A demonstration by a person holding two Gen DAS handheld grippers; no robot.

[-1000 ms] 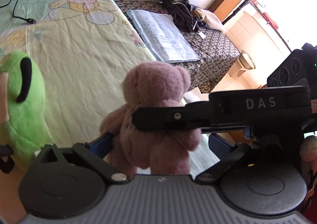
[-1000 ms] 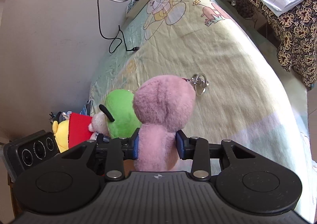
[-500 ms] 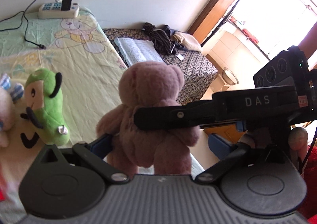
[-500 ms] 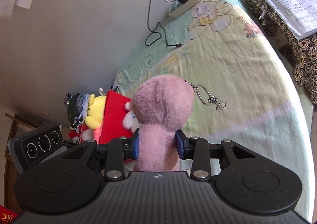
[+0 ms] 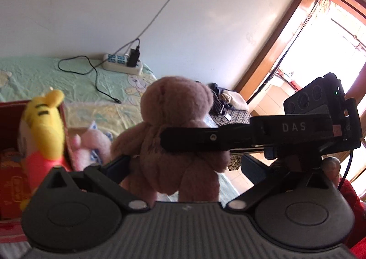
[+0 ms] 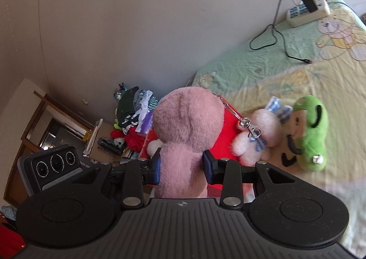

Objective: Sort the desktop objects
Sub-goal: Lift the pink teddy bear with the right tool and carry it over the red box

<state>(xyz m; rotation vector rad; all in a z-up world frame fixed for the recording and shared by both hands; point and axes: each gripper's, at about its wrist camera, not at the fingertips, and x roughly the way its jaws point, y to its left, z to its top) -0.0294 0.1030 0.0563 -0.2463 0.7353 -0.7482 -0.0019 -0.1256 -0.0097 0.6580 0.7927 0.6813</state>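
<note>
While raised above the bed (image 6: 297, 71) | right tool (image 6: 181, 165) pinches pink bear (image 6: 185, 126) | left tool (image 5: 183, 162) spread around it

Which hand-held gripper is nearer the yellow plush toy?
Left, likely. The left hand-held gripper has the yellow plush toy just beside its left finger; the right hand-held gripper, clamping the pink bear, sits beyond it.

I see a home bedroom: bed (image 6: 297, 71) under a cartoon-bear sheet, power strip (image 5: 122, 67) against the wall, clothes pile (image 6: 135, 110), wooden door frame (image 5: 281, 36)
</note>
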